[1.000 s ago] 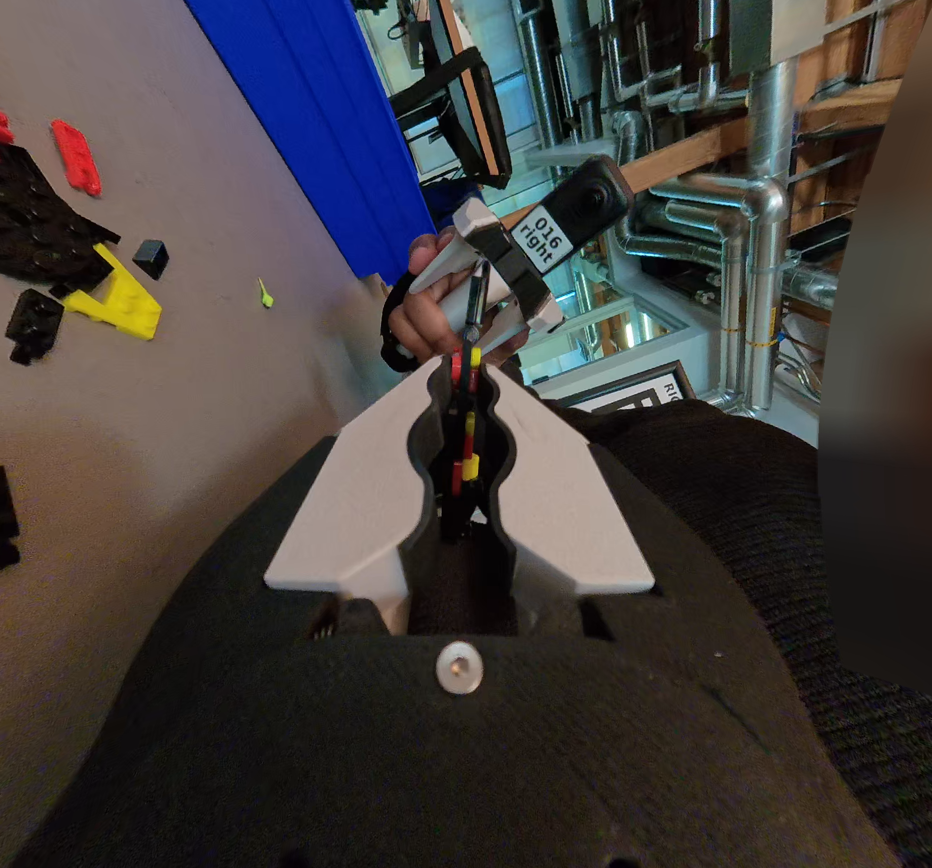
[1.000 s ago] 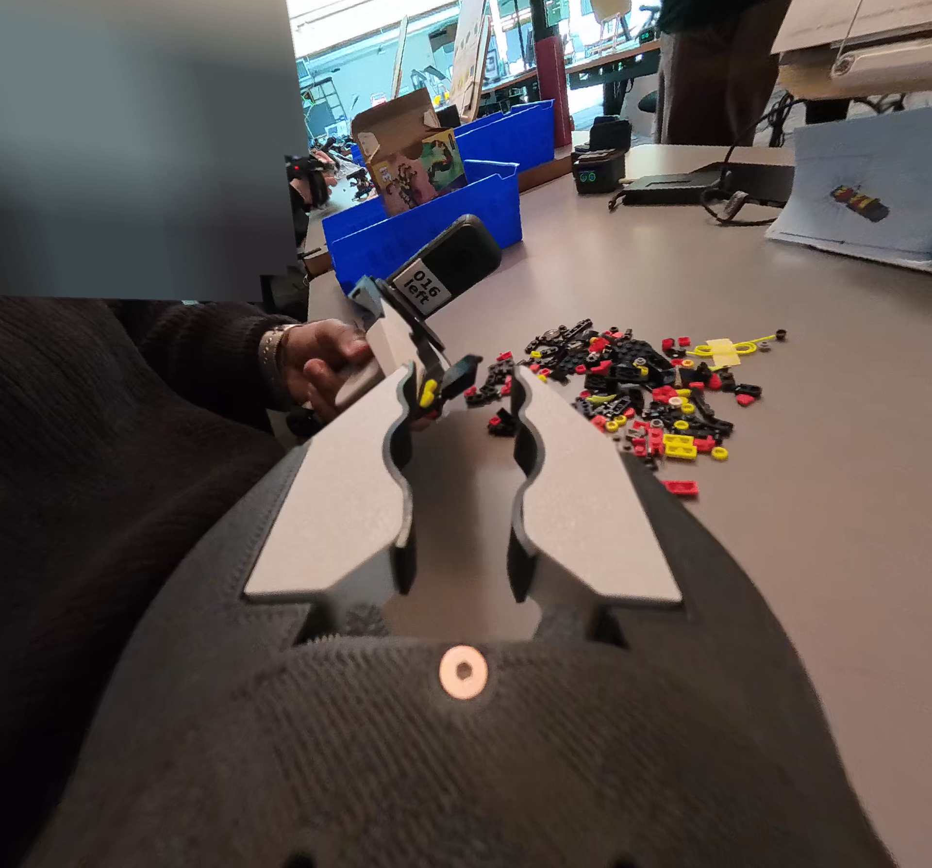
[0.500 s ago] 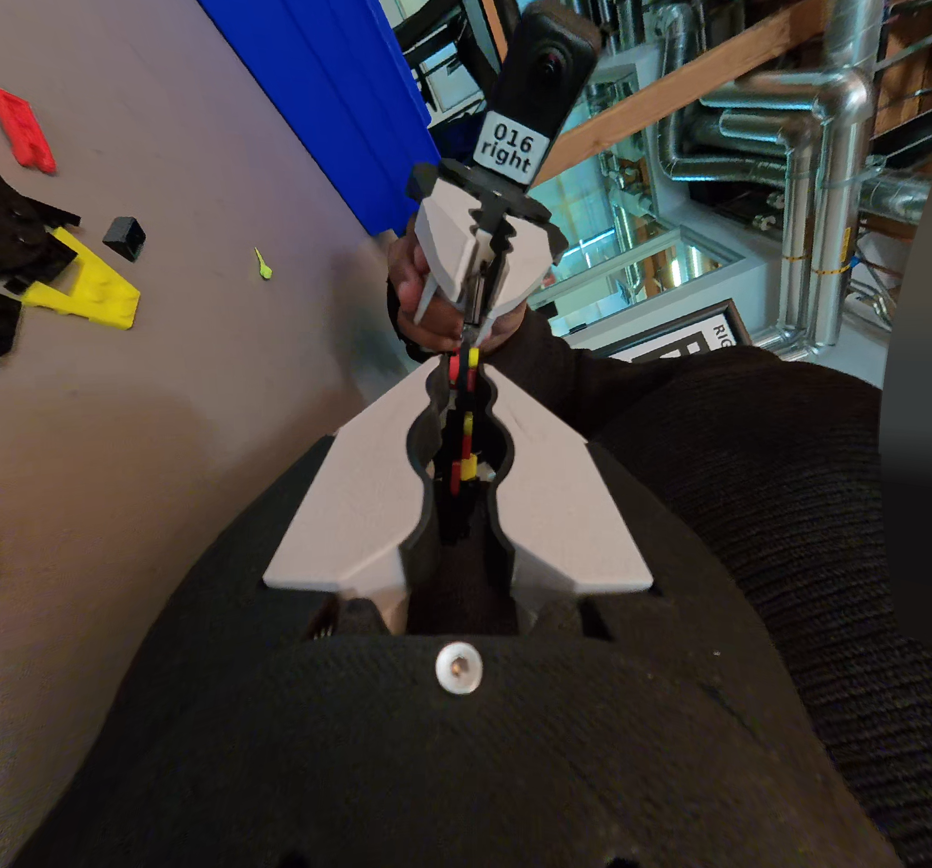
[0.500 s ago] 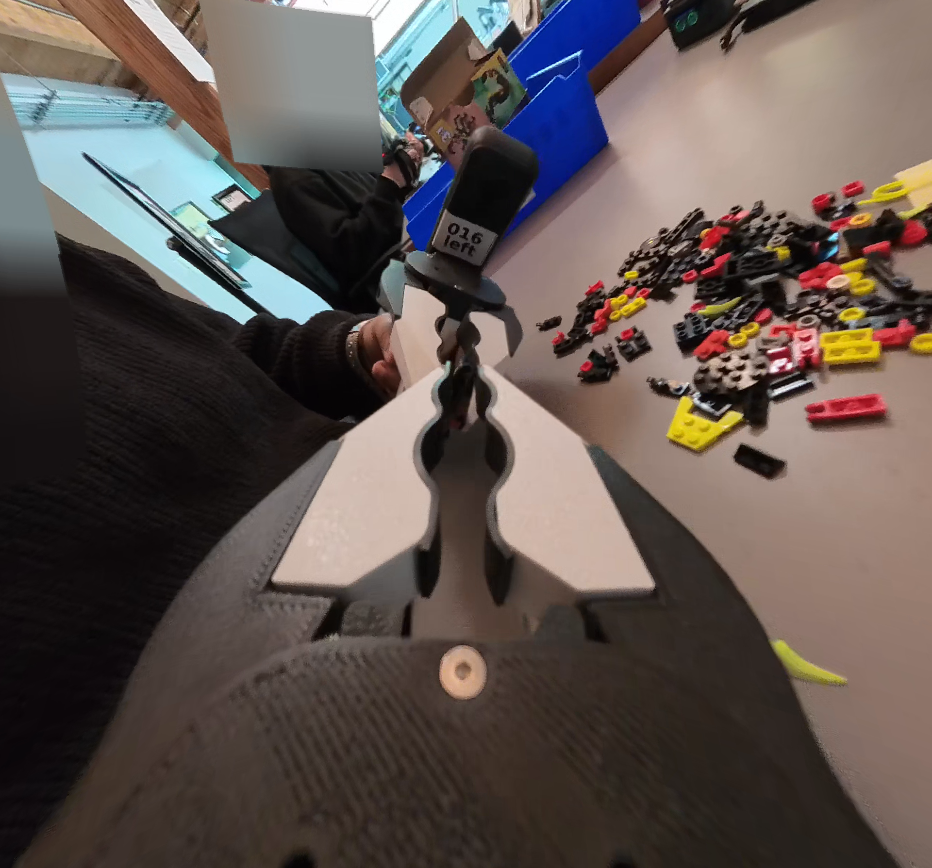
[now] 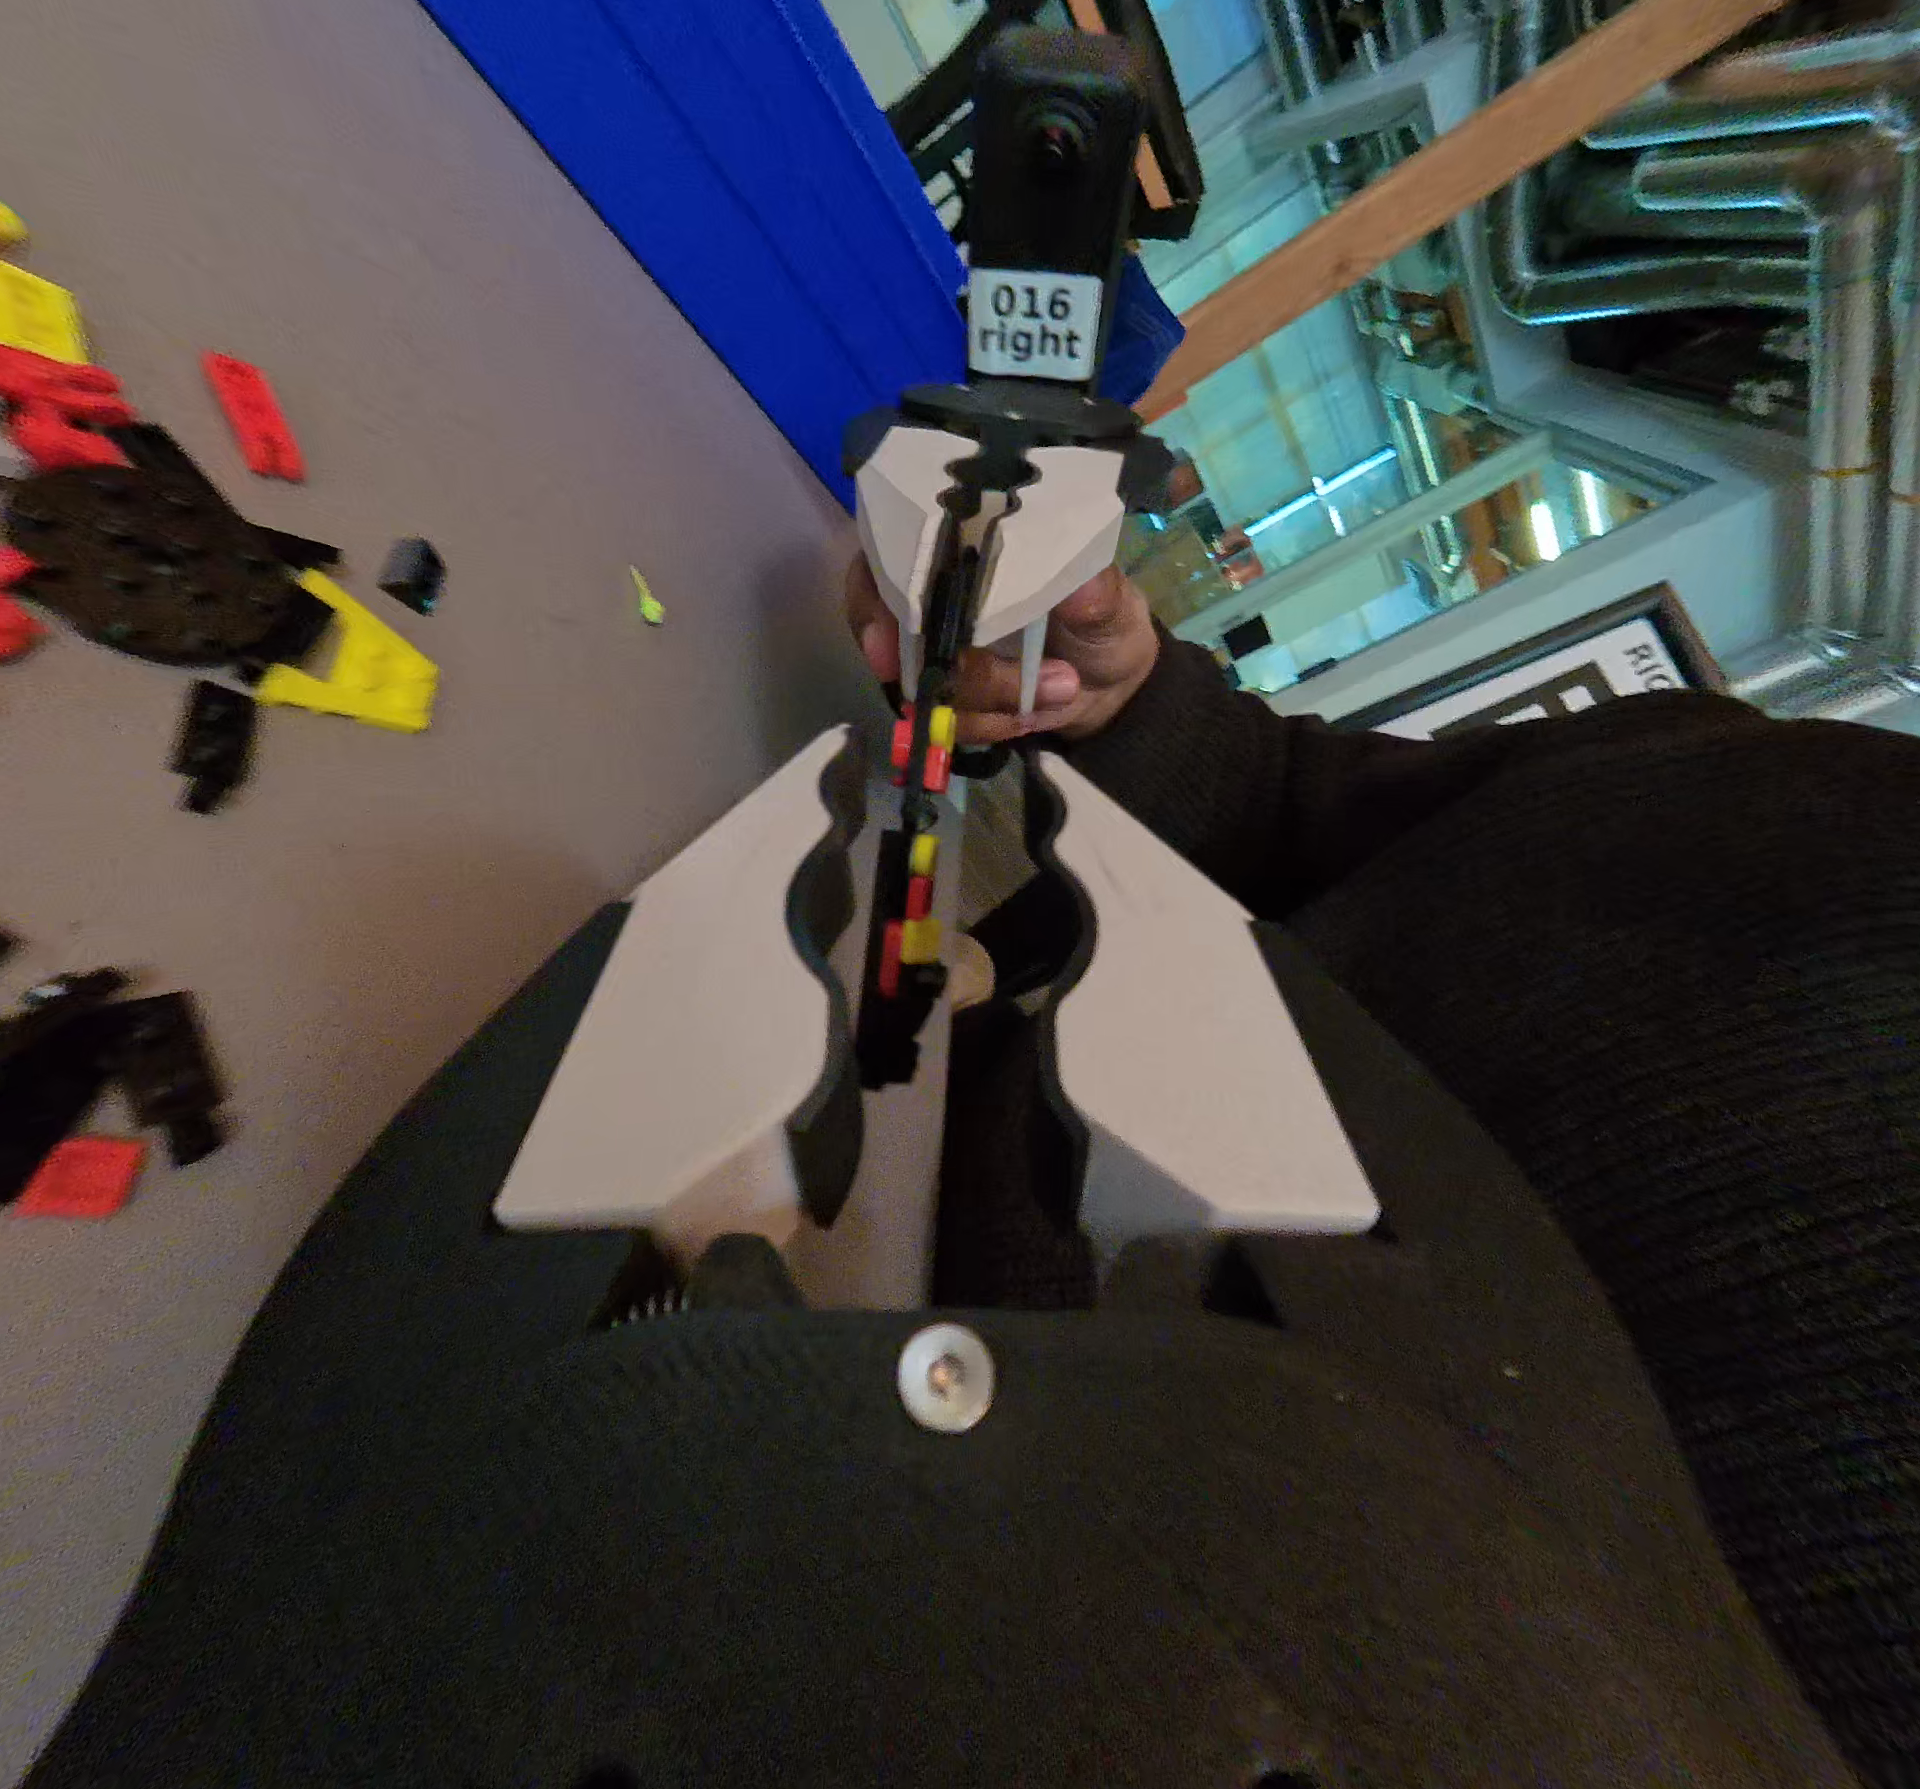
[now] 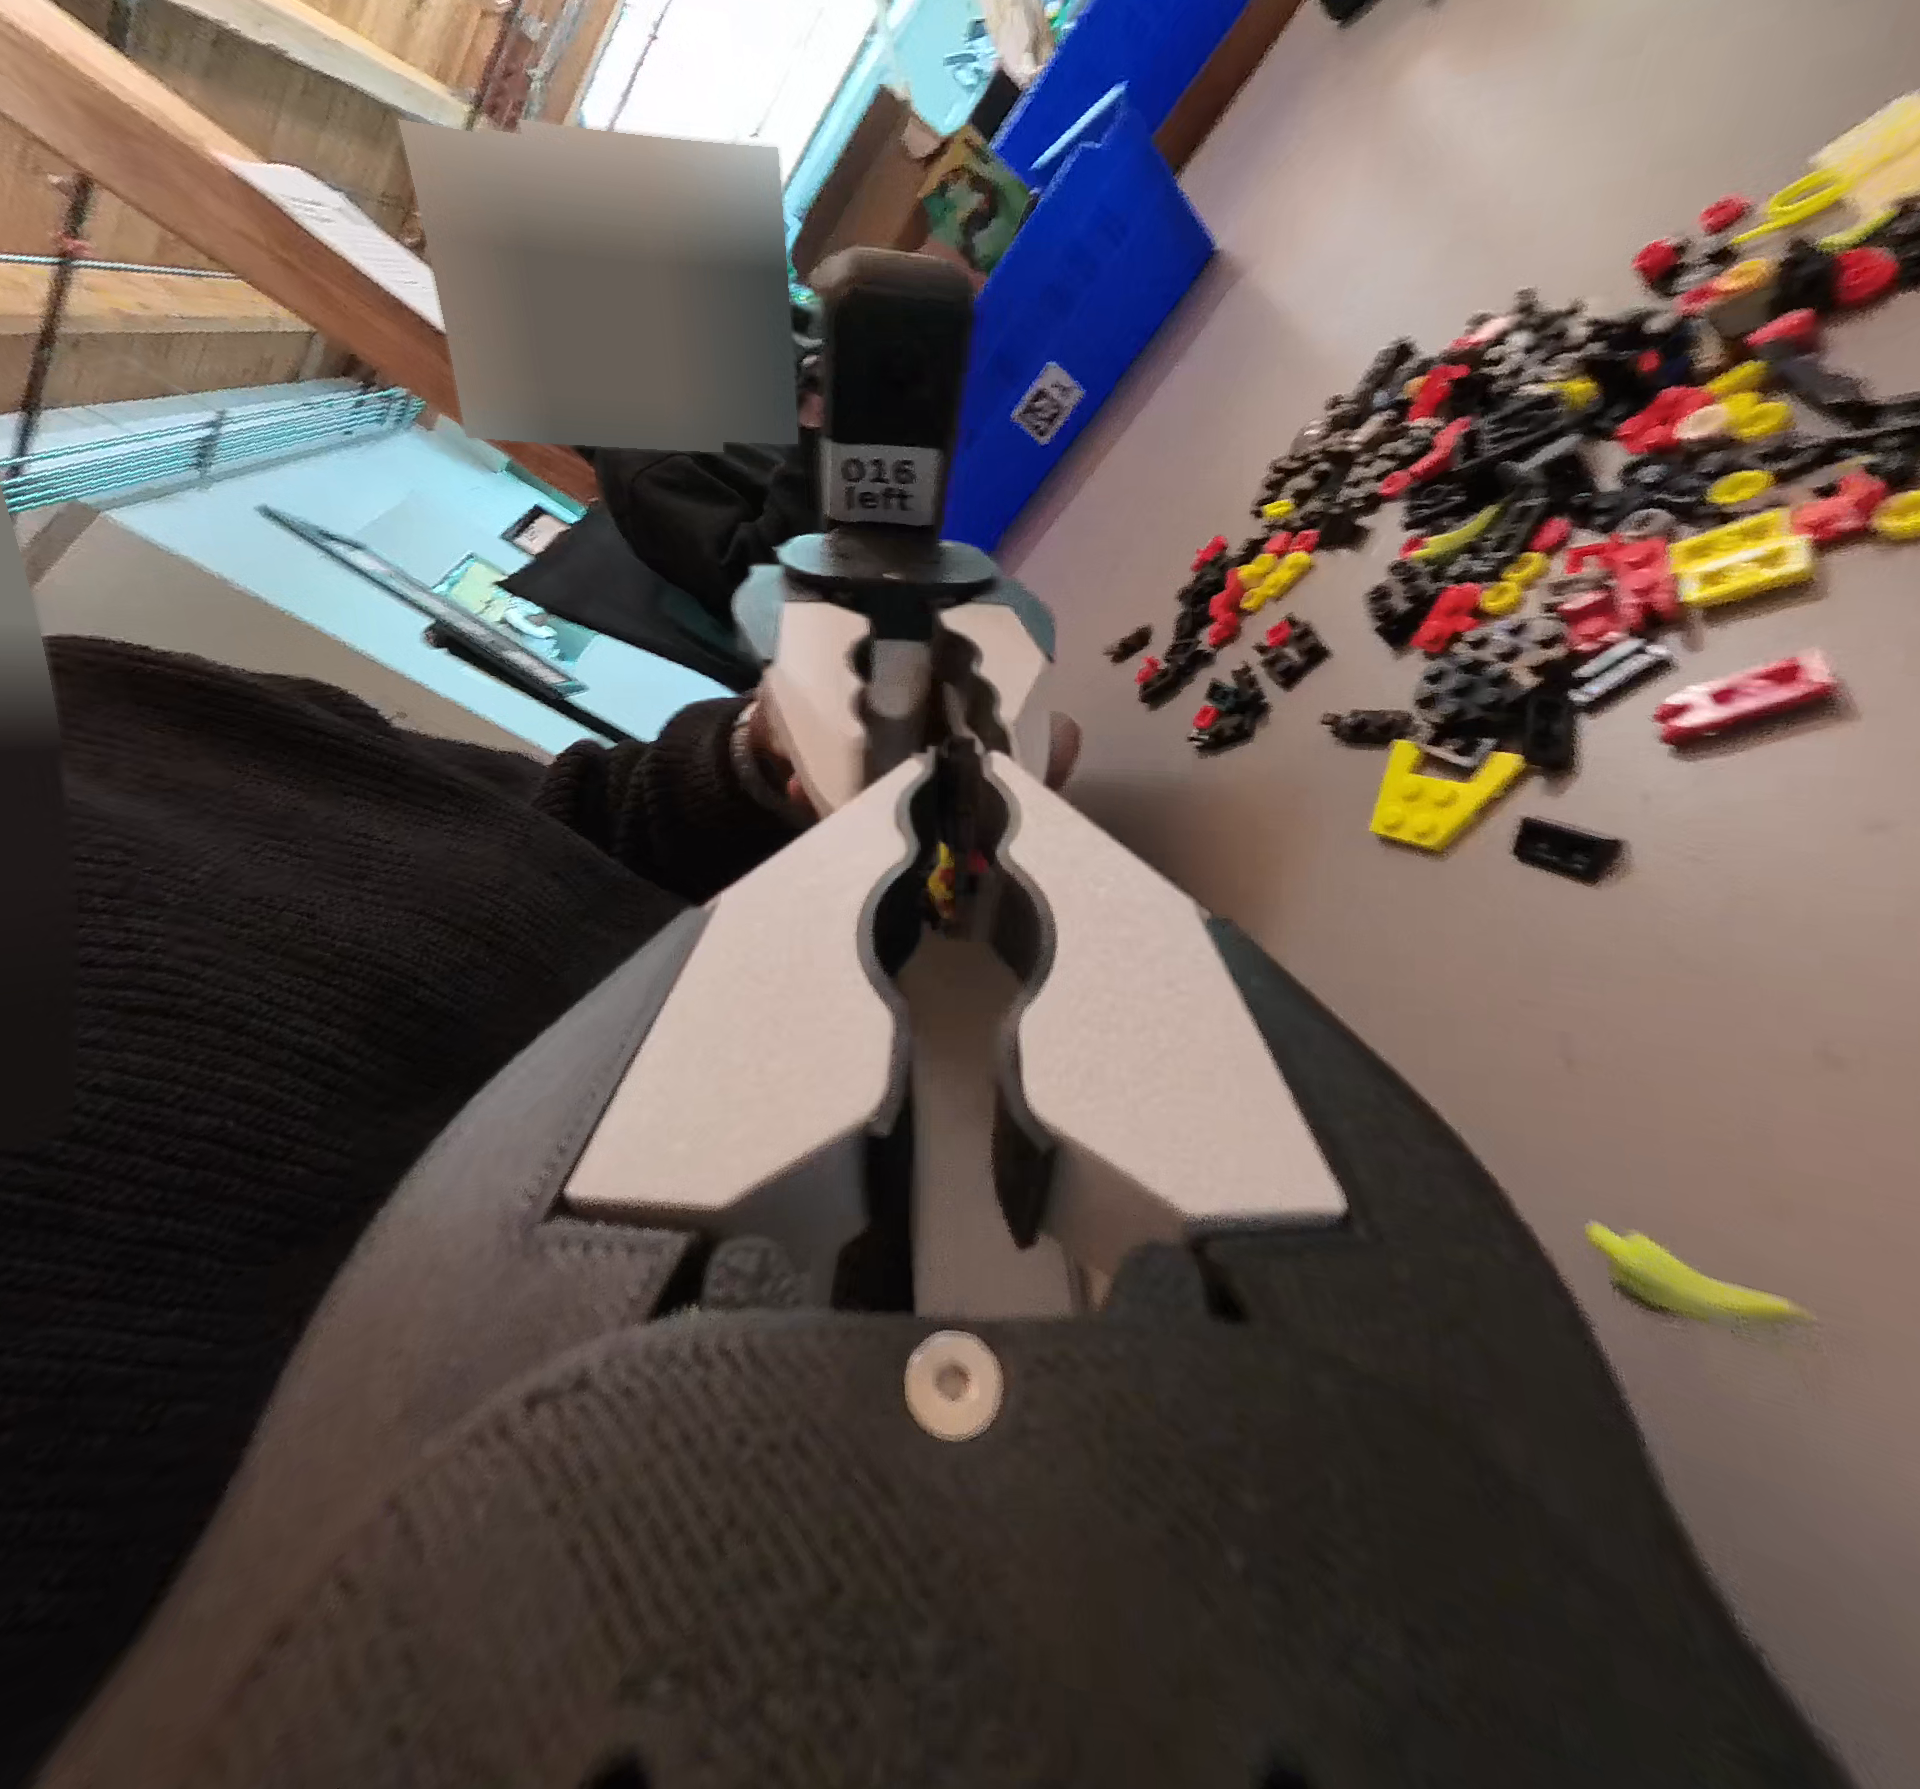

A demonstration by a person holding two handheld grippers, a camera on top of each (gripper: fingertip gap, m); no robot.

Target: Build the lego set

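Between the two facing tongs, held up off the tabletop (image 6: 1558, 1064), sits a thin lego strip (image 5: 906, 918) of black, red and yellow parts. Left tongs (image 5: 940, 763): jaws stand parted, a clear gap on the side away from the tabletop; the strip lies along the inner face of the jaw nearer the tabletop, contact there likely but not certain. Right tongs (image 6: 954, 789): jaws narrow, closed on the far end of the strip, whose red and yellow bits show in the throat in the right wrist view. Both tools point tip to tip, nearly in line, each with a black camera on top bearing a white label. A hand (image 5: 1049, 669) grips the right tool; a dark knit sleeve (image 5: 1558, 908) runs back from it. Loose pile (image 6: 1579, 534) of black, red and yellow pieces lies on the tabletop well apart from the tongs, with a yellow wedge plate (image 6: 1439, 794) at its near edge and a lime sliver (image 6: 1683, 1287) alone, closer to the right tool. Blue bins (image 6: 1091, 285) stand at the far tabletop edge.
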